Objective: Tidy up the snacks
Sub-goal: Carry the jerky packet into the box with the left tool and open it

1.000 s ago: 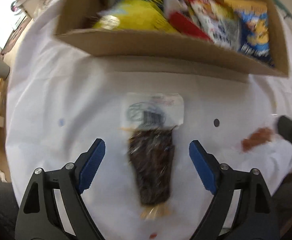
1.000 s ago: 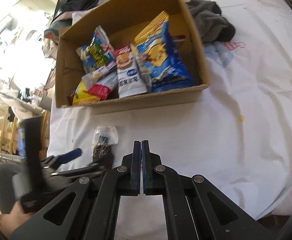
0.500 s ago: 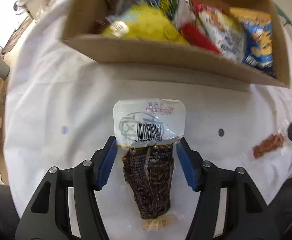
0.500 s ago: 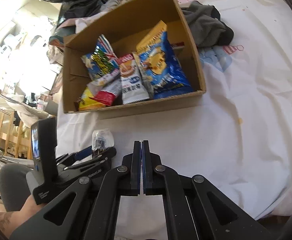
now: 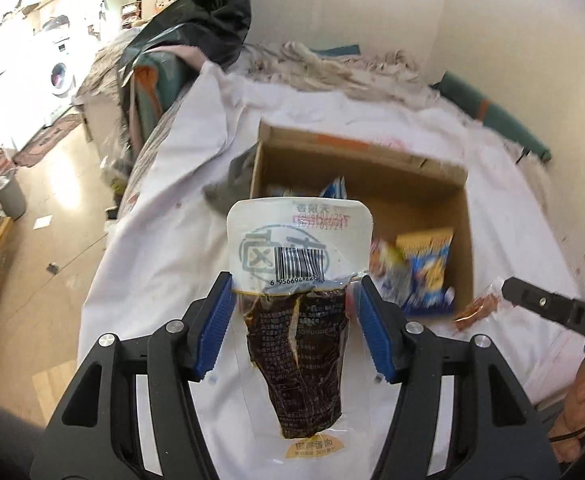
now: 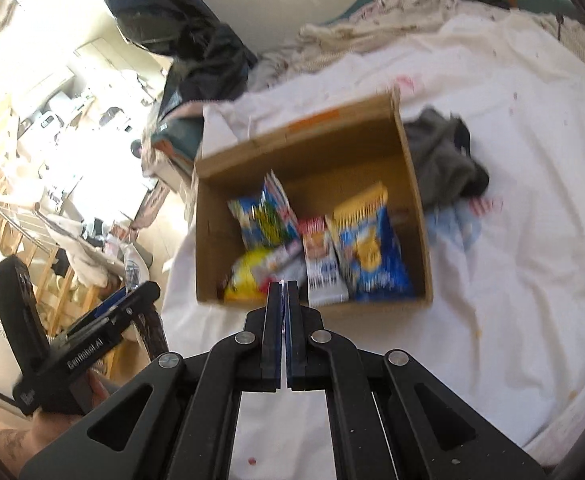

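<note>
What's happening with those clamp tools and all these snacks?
A person is tidying snacks into a cardboard box on a white sheet. The left gripper has just closed its jaws on a dark vacuum-packed snack, held in the air before the box. The right gripper is shut and empty.

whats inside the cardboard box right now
The cardboard box holds several snack packs: a blue and yellow bag, a red and white pack, a yellow pack and a blue and green bag. Anything beneath them is covered.
</note>
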Tool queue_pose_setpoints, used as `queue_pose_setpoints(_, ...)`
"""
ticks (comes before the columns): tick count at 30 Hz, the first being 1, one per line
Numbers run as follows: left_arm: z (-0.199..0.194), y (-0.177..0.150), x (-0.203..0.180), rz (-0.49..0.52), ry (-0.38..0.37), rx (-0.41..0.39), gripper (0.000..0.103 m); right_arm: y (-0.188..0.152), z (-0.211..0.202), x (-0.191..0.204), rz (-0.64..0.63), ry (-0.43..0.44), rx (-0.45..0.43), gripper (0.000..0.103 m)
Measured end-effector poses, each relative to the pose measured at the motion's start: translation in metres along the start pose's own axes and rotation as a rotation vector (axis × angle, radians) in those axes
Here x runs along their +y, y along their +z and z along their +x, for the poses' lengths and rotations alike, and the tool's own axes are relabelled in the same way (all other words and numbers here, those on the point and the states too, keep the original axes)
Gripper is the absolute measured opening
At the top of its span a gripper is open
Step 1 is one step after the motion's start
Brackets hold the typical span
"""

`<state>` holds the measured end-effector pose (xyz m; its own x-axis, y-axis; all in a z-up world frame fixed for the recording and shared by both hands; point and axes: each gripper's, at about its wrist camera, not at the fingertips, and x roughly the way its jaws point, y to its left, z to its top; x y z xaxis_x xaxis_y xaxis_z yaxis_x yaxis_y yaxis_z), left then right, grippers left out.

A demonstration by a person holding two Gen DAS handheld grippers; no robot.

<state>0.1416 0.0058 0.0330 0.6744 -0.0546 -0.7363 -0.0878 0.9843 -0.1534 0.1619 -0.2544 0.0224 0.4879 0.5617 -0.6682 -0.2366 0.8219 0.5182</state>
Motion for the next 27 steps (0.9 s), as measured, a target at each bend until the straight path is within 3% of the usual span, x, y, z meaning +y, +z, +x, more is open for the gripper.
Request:
queue_pose_setpoints(6,0.037,0.031,-0.002,-0.004,-0.007,-0.017,0.057,0.030,0.018,0.001,-0.043,0.002,-0.016,0.001)
queue_pose_setpoints(12,0.080,0.045,-0.010,0.019,-0.013,-0.044,0.057,0.023,0.053,-0.014,-0.031,-0.006,0.021,0.001)
queue_pose_setpoints(18,0.110,0.046,-0.014,0.051,-0.021,-0.052,0.057,0.022,0.074,-0.025,-0.016,-0.020,0.061,0.001)
queue_pose_setpoints(27,0.140,0.042,-0.019,0.083,-0.011,0.015,0.058,0.025,0.099,-0.031,0.010,-0.025,0.096,0.001)
